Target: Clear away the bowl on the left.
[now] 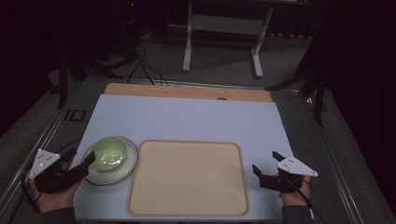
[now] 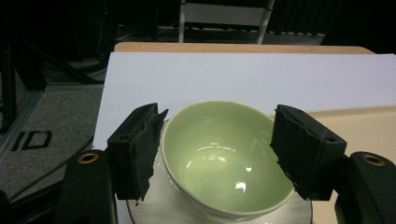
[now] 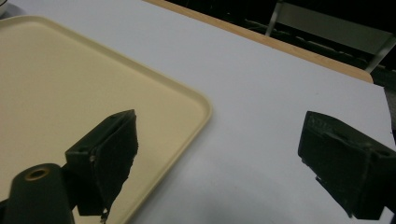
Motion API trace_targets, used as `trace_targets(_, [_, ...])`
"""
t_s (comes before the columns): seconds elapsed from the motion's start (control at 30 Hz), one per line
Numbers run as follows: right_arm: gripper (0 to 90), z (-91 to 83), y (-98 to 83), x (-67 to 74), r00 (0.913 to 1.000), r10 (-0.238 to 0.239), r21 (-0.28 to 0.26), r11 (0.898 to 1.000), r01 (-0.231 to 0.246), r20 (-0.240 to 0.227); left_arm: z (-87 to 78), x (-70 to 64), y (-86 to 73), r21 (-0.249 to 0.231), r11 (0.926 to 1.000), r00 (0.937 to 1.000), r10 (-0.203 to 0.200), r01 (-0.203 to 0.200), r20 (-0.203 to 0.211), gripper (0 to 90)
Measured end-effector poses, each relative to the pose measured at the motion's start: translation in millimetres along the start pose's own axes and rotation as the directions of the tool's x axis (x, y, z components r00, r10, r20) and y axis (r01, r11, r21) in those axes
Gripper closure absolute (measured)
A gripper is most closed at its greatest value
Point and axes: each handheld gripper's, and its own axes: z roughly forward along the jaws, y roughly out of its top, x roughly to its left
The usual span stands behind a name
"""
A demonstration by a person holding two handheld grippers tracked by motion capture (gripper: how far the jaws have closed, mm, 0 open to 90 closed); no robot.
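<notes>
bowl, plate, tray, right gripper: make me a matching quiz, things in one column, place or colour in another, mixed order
Things:
1. bowl
2. plate
3. tray
4. right gripper

Descriptions:
A. beige, lying at the table's middle
B. open, at the table's right edge
C. pale green, between the open left jaws in the left gripper view
D. white, under the bowl

Pairs: 1-C, 2-D, 3-A, 4-B

We see a glossy pale green ceramic bowl standing upright and empty on a round white plate with a dark rim. The plate lies just left of a wide beige rectangular tray with rounded corners, whose flat bed lies bare on the pale blue tabletop.
</notes>
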Motion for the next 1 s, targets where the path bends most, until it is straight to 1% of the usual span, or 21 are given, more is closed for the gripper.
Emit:
trace_targets(0.07, [13.2,0.8,-0.3,-0.2,1.0000,-0.002,0.003,1.000,0.002,-0.002,0.4,0.6,0.1,0.003,1.0000,1.0000,-0.005,0.005,-0.001,33.1])
trace_targets(0.27, [12.6,1.4,0.6,0.6,1.0000,0.000,-0.004,1.000,0.000,-0.002,2.0,1.0,-0.1,0.012,0.9999,1.0000,-0.005,0.005,-0.006,34.0])
trace_targets(0.37, [12.6,1.3,0.4,0.8,1.0000,-0.002,-0.004,1.000,0.002,0.009,4.6,1.4,-0.4,0.029,0.9996,1.0000,0.000,0.000,0.001,35.3])
trace_targets(0.4, [12.6,1.5,0.2,0.3,0.9999,-0.003,-0.002,1.000,0.003,0.016,6.5,2.1,-0.4,0.032,0.9995,1.0000,0.002,-0.002,-0.001,36.1])
trace_targets(0.53, [12.9,1.9,0.5,-0.4,0.9998,-0.001,0.000,1.000,0.001,0.018,8.2,4.2,-0.7,0.044,0.9990,0.9999,0.001,0.000,-0.012,37.8])
trace_targets(0.57, [12.9,1.9,0.5,-0.4,0.9998,-0.001,0.000,1.000,0.001,0.018,8.7,4.9,-1.0,0.046,0.9989,0.9999,-0.003,0.003,-0.014,37.8])
trace_targets(0.67, [13.1,1.8,0.6,0.1,0.9998,0.000,-0.003,1.000,0.000,0.018,11.7,9.2,-2.6,0.053,0.9983,0.9996,-0.023,0.024,-0.015,42.1])
trace_targets(0.7, [13.2,1.8,0.6,-0.3,0.9998,0.001,-0.005,1.000,-0.001,0.019,14.1,12.0,-3.5,0.058,0.9977,0.9993,-0.032,0.034,-0.020,42.1])
trace_targets(0.73, [13.2,1.7,0.7,-0.6,0.9998,0.002,-0.004,1.000,-0.001,0.021,19.5,17.4,-5.0,0.076,0.9955,0.9982,-0.054,0.056,-0.023,42.1])
trace_targets(0.77, [13.2,1.7,0.7,-0.6,0.9998,0.002,-0.004,1.000,-0.001,0.021,19.5,17.4,-5.0,0.076,0.9955,0.9982,-0.054,0.056,-0.023,42.2])
trace_targets(0.8, [13.2,1.6,0.7,-0.6,0.9998,0.003,-0.005,1.000,-0.003,0.020,22.7,20.8,-6.3,0.087,0.9940,0.9975,-0.063,0.065,-0.033,42.2])
trace_targets(0.93, [13.1,2.6,0.6,0.2,0.9998,-0.004,0.005,1.000,0.004,0.020,24.3,24.1,-8.2,0.096,0.9925,0.9966,-0.072,0.075,-0.042,42.5])
trace_targets(1.0, [13.1,2.7,0.7,-0.2,0.9998,0.000,0.004,1.000,0.000,0.019,25.3,23.4,-8.7,0.100,0.9930,0.9974,-0.058,0.062,-0.042,41.7])
